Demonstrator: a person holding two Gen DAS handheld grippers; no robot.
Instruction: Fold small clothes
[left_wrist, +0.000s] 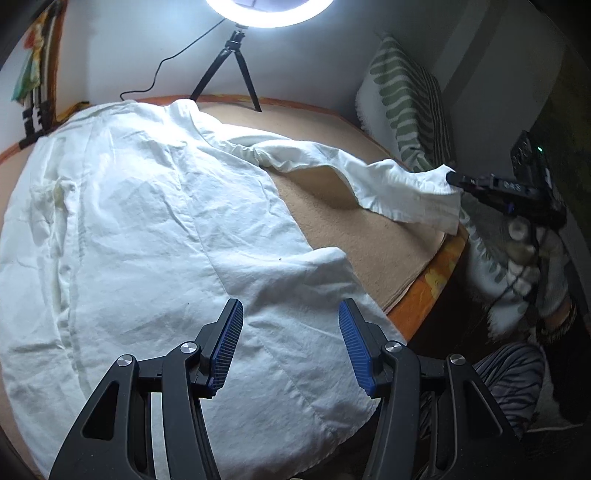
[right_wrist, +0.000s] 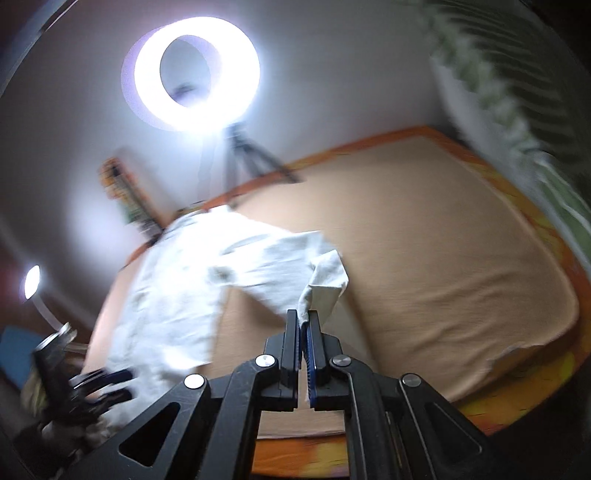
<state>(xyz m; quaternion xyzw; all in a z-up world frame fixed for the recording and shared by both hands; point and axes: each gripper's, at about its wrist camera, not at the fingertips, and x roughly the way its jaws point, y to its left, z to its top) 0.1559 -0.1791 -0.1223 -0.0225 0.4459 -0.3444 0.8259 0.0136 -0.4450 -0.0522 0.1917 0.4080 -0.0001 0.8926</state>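
Your right gripper (right_wrist: 303, 325) has its blue pads pinched tight on the cuff of the sleeve (left_wrist: 399, 184) of the wrinkled white cotton shirt (left_wrist: 147, 221), which lies spread across the beige blanket-covered bed (left_wrist: 369, 236). The sleeve hangs stretched out past the bed's orange edge, likely so that you can carry it back over the body for the first fold. Your left gripper (left_wrist: 291, 345) hovers over the shirt's lower hem with its jaws about halfway apart and nothing between them, probably waiting to pin the cloth while the sleeve travels. The right wrist view is smeared by motion, so the shirt's creases and the left gripper at its lower left are hard to read. The shirt's far sleeve and its near hem are cut off, and the white ring light (left_wrist: 258, 11) glares out the wall behind it.
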